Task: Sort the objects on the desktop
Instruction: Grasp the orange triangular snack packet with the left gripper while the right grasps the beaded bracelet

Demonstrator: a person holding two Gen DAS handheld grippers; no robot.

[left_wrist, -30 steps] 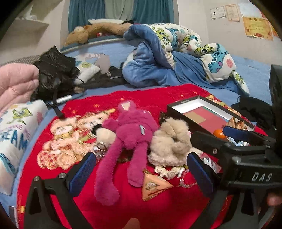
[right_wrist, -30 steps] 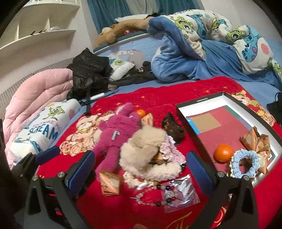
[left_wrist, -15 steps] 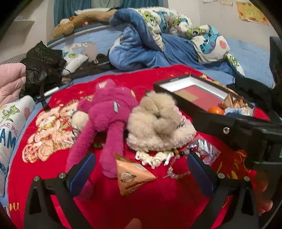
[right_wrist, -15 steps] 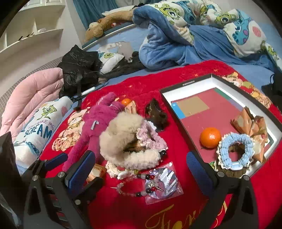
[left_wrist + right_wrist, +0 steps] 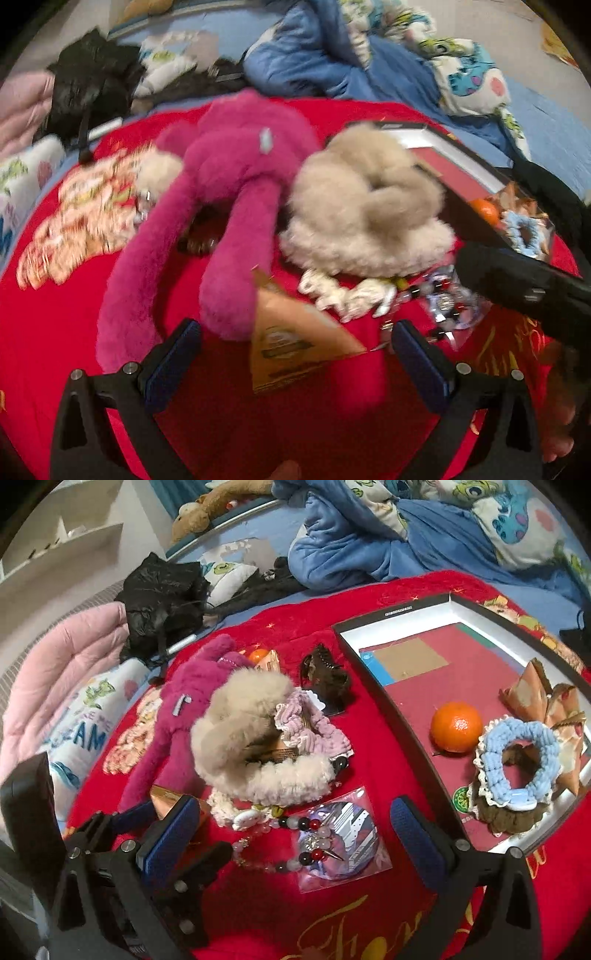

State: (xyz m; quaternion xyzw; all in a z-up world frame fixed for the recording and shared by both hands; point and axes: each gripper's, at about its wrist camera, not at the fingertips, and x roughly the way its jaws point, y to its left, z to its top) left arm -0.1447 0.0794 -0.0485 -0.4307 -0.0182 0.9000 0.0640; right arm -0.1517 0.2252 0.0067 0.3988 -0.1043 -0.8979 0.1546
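1. While both grippers hover low over the red blanket (image 5: 369,915), the left gripper (image 5: 295,354) points at a brown triangular packet (image 5: 291,343) lying between its fingers (image 5: 173,354), which stand spread and released, touching nothing.
2. Seen from the right wrist view, the right gripper (image 5: 291,834) hangs over a bead bracelet (image 5: 295,834) and a clear pouch (image 5: 343,842); its fingers (image 5: 417,834) are likewise wide apart and empty.
3. Just left of it, the left gripper's black body reaches in beside the packet (image 5: 170,797).
4. One magenta plush (image 5: 229,184) lies with its long limbs stretched toward the left gripper; the left view is blurred.
5. One beige fur piece (image 5: 251,738) rests against the plush, with a lilac scrunchie (image 5: 310,723) and a white lace scrunchie (image 5: 351,291) at its edge.
6. One dark hair claw (image 5: 327,677) sits between the fur and the box.
7. One black-rimmed box (image 5: 399,611) lies to the right, holding one orange (image 5: 456,725), one blue scrunchie (image 5: 517,753) and two more brown packets (image 5: 532,694).
8. A second orange (image 5: 258,655) peeks out behind the plush.
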